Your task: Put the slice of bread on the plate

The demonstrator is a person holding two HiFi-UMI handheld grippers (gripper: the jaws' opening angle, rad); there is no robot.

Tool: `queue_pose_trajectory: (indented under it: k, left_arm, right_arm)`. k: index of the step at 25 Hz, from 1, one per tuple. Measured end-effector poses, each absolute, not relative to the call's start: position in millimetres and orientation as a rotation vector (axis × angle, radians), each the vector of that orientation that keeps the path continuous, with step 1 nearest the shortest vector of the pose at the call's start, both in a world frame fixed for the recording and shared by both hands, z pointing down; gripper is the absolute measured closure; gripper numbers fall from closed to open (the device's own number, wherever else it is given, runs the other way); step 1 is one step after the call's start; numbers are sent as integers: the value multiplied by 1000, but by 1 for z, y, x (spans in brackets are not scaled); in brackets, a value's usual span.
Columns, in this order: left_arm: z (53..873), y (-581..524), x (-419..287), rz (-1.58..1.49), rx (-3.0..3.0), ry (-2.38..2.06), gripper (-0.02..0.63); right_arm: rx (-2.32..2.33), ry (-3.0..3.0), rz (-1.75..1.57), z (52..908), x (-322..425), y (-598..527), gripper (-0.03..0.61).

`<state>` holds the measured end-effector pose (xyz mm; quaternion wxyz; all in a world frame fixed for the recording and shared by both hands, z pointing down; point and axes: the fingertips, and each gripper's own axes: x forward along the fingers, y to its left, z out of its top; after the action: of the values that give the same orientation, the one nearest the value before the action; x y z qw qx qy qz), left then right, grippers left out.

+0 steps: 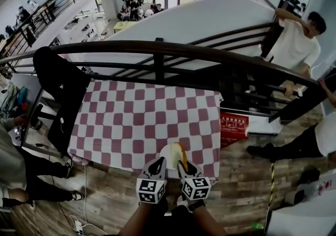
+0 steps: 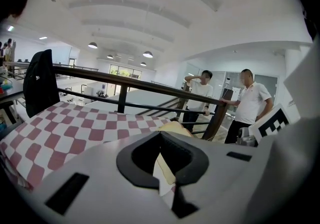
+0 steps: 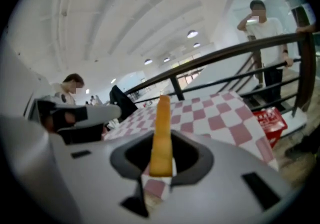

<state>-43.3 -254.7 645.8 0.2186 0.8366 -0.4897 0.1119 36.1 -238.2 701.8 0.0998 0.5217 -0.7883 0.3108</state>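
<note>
The slice of bread [image 1: 180, 152] stands on edge over the near edge of the checked table [image 1: 136, 119], with my right gripper [image 1: 184, 165] shut on it. In the right gripper view the bread [image 3: 162, 133] rises crust-up from between the jaws of that gripper [image 3: 161, 165]. Close on its left, my left gripper [image 1: 160, 162] holds a white plate [image 1: 167, 153], also tilted up on edge. The left gripper view shows the plate's pale rim [image 2: 165, 173] pinched in the gripper [image 2: 162, 160]. Bread and plate are side by side, nearly touching.
A dark railing [image 1: 157, 48] runs along the table's far side. A black chair with a jacket [image 1: 58, 80] stands at the left, a red box [image 1: 234, 127] on the floor at the right. People stand beyond the railing [image 1: 296, 45] and at the left.
</note>
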Motion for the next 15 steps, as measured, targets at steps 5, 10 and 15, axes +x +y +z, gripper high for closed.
queue_pose_trajectory:
  k: [5, 10, 15]
  left_arm:
    - [680, -259, -54, 390, 2259, -1298, 594]
    - [699, -259, -60, 442, 2219, -1277, 594]
    - [704, -263, -63, 456, 2206, -1273, 594]
  right_arm:
    - [1469, -2265, 978, 738, 18, -245, 482]
    - [1427, -2222, 1162, 772, 4, -251, 482]
    - [1400, -2101, 1390, 814, 9, -259, 482]
